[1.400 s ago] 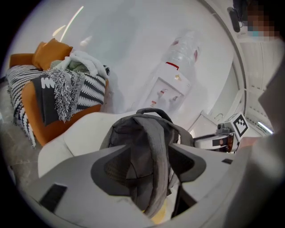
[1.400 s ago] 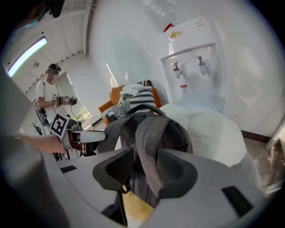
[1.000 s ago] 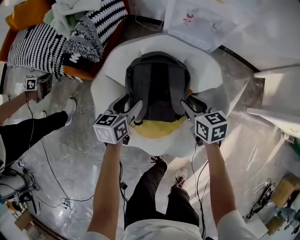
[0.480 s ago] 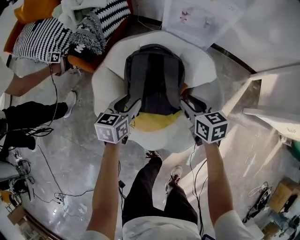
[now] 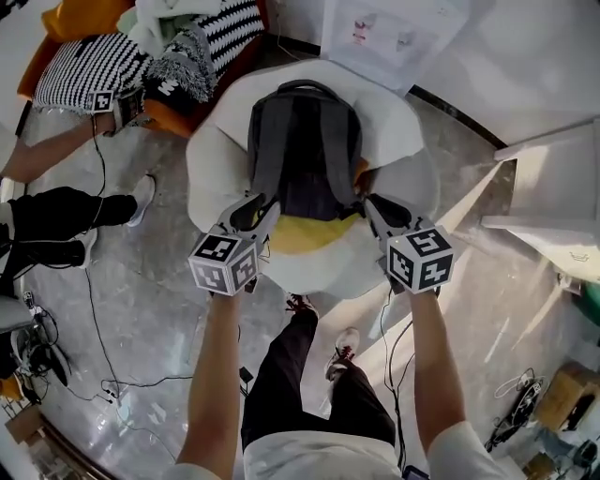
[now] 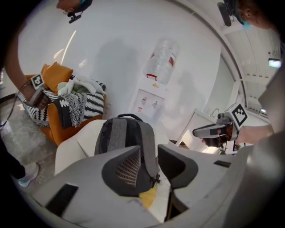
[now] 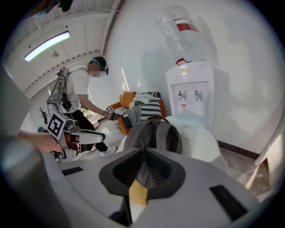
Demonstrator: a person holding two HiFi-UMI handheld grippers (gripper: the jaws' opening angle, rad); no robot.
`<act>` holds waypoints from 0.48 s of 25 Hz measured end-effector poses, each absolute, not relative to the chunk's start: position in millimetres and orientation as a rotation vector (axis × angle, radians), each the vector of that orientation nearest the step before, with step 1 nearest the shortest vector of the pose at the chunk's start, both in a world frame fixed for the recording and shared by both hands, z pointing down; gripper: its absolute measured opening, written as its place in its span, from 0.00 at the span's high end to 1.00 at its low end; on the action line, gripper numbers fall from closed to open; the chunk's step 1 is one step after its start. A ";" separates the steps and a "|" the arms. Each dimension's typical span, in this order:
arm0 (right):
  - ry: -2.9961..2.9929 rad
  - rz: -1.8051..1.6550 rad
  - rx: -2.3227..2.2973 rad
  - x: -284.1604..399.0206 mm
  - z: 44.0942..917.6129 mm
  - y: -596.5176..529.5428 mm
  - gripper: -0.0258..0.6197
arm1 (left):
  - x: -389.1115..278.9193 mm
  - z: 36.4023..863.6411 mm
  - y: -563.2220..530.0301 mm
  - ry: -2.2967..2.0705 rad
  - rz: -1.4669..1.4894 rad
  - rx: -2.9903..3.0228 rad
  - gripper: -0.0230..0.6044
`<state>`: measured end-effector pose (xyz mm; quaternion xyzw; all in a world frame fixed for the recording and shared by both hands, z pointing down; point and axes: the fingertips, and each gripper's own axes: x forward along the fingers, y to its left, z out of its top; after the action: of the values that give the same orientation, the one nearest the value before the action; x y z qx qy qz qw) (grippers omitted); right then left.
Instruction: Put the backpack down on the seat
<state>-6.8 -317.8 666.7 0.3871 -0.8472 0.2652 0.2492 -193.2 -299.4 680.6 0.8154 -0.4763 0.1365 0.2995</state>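
Backpack (image 5: 305,141) upright on white seat (image 5: 398,155), base on yellow cushion (image 5: 305,236); left gripper (image 5: 255,208) jaws half apart, right gripper (image 5: 380,208) jaws at a slit, both just been closing, nothing betw. them; risk: unsupported pack slumps toward near edge, or jaw tips snag straps.

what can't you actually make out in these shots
- backpack front: all views, turned against the seat back
- yellow cushion: head view, mostly under the backpack
- water dispenser labels: all views, too small
- orange sofa: head view, cut by top edge
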 end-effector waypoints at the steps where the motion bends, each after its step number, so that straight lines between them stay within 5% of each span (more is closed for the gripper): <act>1: -2.311 0.713 1.050 -6.9 663.4 -314.4 0.91 | -191.2 677.2 -295.1 -1.266 0.370 2.179 0.78; 12: -2.404 0.570 1.016 -9.6 613.3 -276.3 0.95 | -184.5 635.6 -252.6 -1.370 0.438 2.260 0.96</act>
<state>-9.6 -276.3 613.3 0.3698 -0.8752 0.2076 0.2330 -184.5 -252.6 635.6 0.8212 -0.4979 0.1592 0.2290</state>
